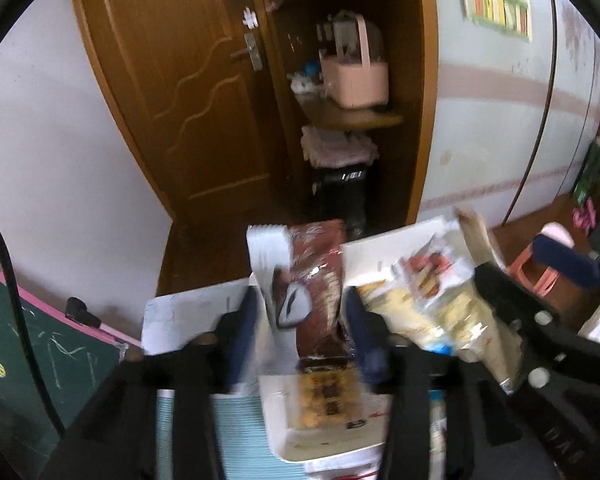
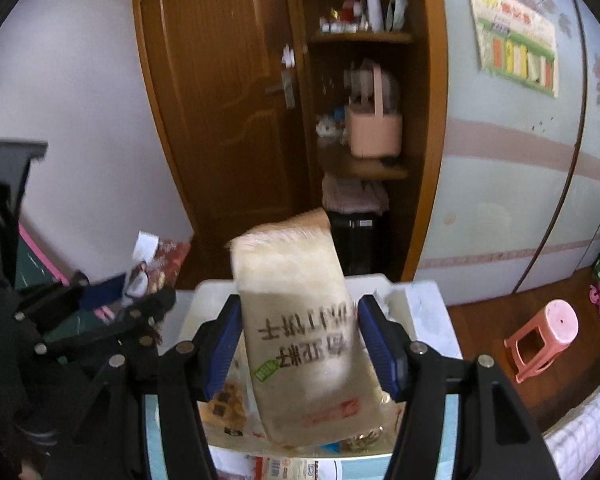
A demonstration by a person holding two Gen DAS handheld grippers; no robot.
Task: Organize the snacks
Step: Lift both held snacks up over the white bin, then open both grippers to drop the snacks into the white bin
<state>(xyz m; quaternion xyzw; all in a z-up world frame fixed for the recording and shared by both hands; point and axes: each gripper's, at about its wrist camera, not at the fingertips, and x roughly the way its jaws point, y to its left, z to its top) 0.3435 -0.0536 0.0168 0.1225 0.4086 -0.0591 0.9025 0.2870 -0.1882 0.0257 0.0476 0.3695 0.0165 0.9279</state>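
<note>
Door [image 2: 224, 100] behind, shelves [image 2: 362, 168] (cluttered), stool [image 2: 544, 340] right

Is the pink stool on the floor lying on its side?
No, the pink stool stands upright on its legs on the wooden floor.

Snack packet [image 1: 316, 280] upright between left tongs [image 1: 300, 320], over a tray [image 1: 284, 432]. Paper bag [image 2: 304, 320] between right tongs [image 2: 298, 344], above a bin [image 2: 380, 284]. Stool [image 2: 540, 340] right, on floor.
</note>
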